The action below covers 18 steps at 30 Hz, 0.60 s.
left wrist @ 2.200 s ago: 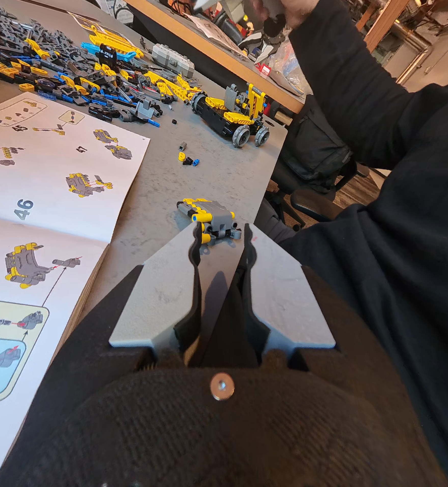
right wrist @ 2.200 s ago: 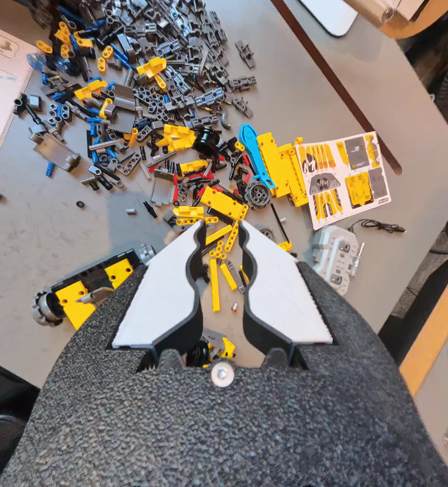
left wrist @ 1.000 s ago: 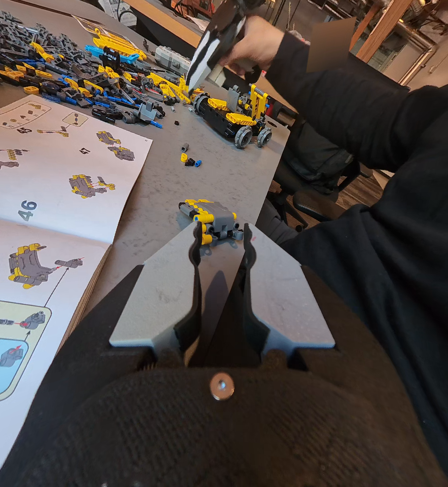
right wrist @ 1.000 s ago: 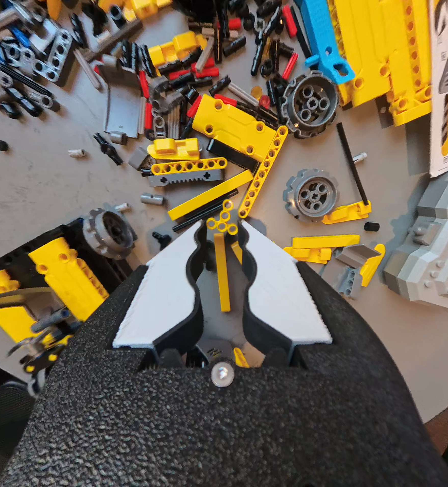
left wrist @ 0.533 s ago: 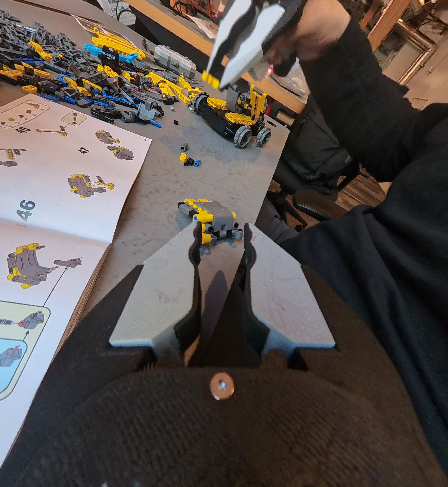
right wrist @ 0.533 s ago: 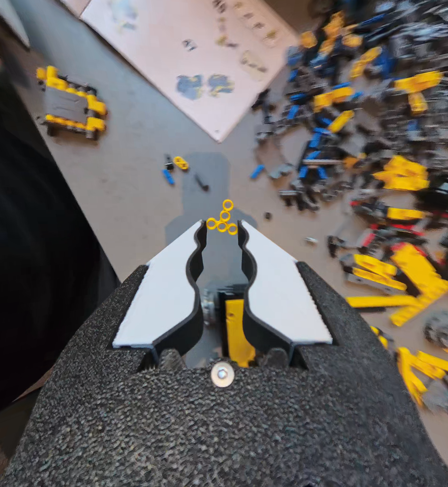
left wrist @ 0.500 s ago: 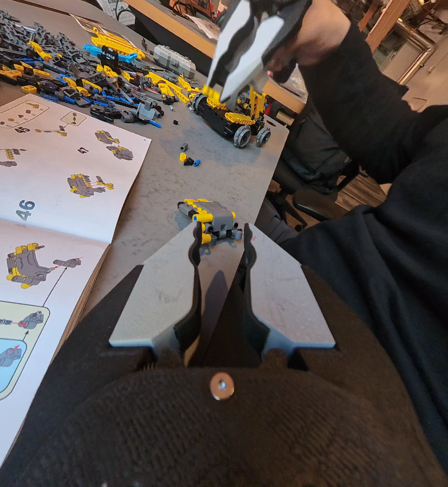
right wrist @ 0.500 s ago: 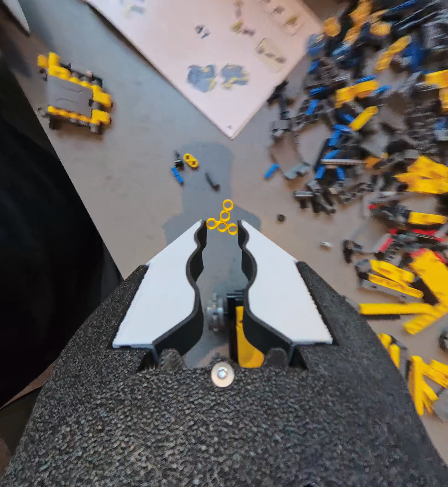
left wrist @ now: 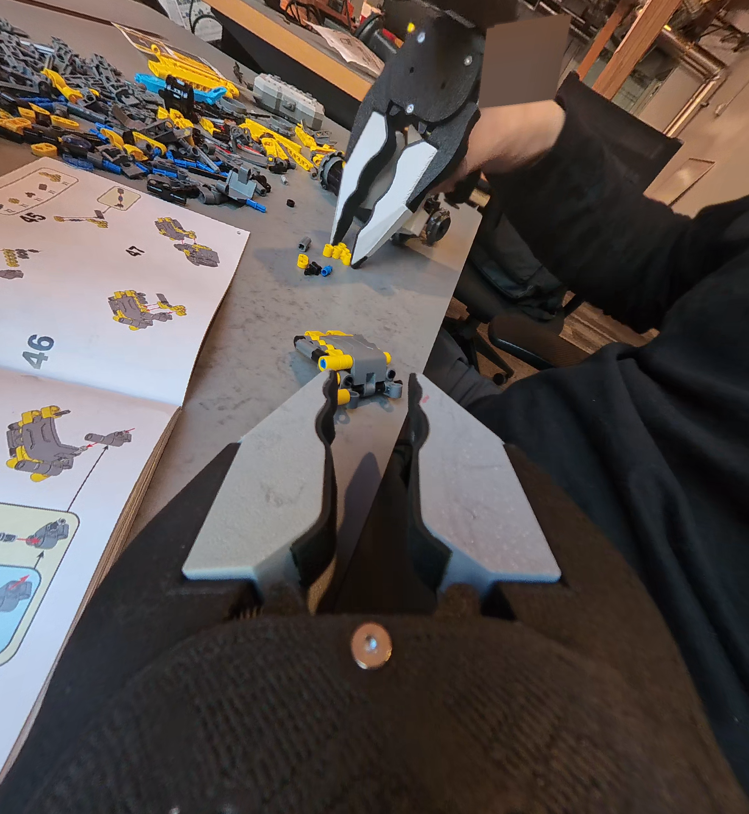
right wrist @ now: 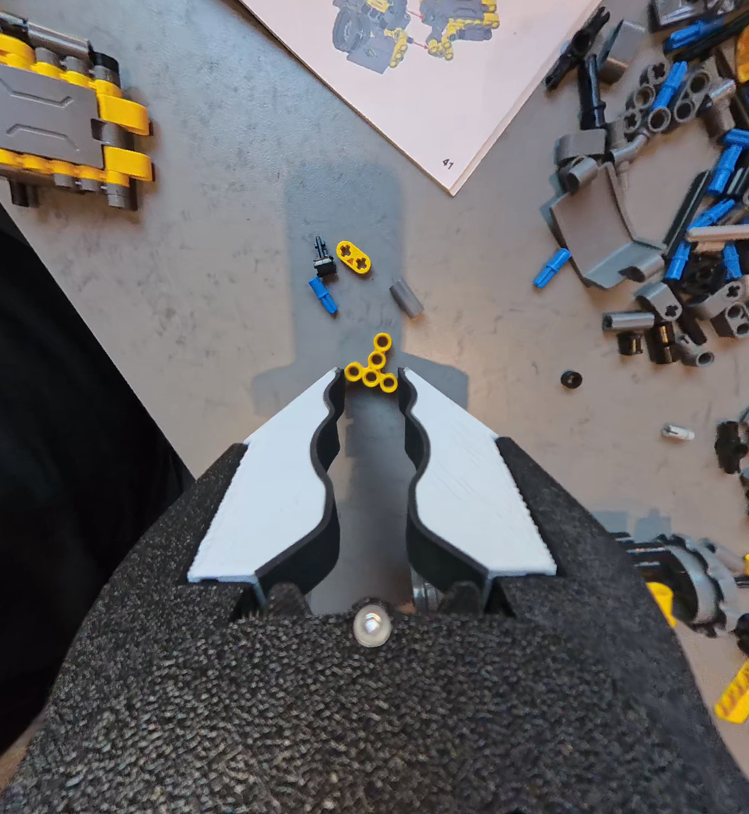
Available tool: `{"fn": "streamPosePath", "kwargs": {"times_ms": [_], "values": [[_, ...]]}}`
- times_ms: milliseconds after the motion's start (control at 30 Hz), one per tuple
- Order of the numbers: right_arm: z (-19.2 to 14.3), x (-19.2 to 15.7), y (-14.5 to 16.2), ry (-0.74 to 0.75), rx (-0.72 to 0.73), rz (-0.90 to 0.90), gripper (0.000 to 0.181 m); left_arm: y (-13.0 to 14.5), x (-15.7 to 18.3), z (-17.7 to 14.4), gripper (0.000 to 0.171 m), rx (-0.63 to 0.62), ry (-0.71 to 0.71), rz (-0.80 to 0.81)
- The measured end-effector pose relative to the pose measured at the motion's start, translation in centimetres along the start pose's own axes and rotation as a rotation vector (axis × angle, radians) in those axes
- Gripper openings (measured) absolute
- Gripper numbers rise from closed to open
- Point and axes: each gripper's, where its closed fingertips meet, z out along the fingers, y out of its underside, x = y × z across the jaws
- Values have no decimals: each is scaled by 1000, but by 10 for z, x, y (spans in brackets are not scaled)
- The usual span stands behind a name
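My right gripper (right wrist: 370,375) is shut on a small yellow T-shaped beam (right wrist: 371,370) and holds it low, at the grey table (right wrist: 214,273). Just past it lie a black pin (right wrist: 323,260), a yellow two-hole link (right wrist: 354,257), a blue pin (right wrist: 322,296) and a grey tube (right wrist: 406,300). In the left wrist view the right gripper (left wrist: 346,257) points down at the table with the beam (left wrist: 335,252) at its tips. My left gripper (left wrist: 369,387) is open and empty, with its tips just short of a grey and yellow sub-assembly (left wrist: 350,361).
An open instruction booklet (left wrist: 77,286) covers the left of the table; its corner shows in the right wrist view (right wrist: 408,66). A big pile of loose parts (left wrist: 99,110) lies behind it. A wheeled chassis (right wrist: 694,586) lies by the right gripper. A person's black sleeve (left wrist: 628,308) fills the right side. My right fingertips sit around 20 cm from my left ones. The black pin (right wrist: 323,260) lies around 5 cm away from my right fingertips. It is also in sight in the left wrist view (left wrist: 313,271).
My right gripper picked the yellow T-shaped beam from the parts pile, carried it over the chassis and lowered it beside the small loose pins. My left gripper has not moved.
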Motion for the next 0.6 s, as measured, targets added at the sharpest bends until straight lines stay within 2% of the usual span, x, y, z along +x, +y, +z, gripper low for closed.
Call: {"fn": "streamPosePath", "kwargs": {"times_ms": [367,500,600], "values": [[-5,-17,-3,-22,80,37,24,-1,-1,1,28,4,-8,4],[-16,-12,-8,15,140,52,23,-1,-1,1,28,4,-9,5],[-27,-8,-18,48,245,63,20,-1,-2,1,26,7,-15,10]]}}
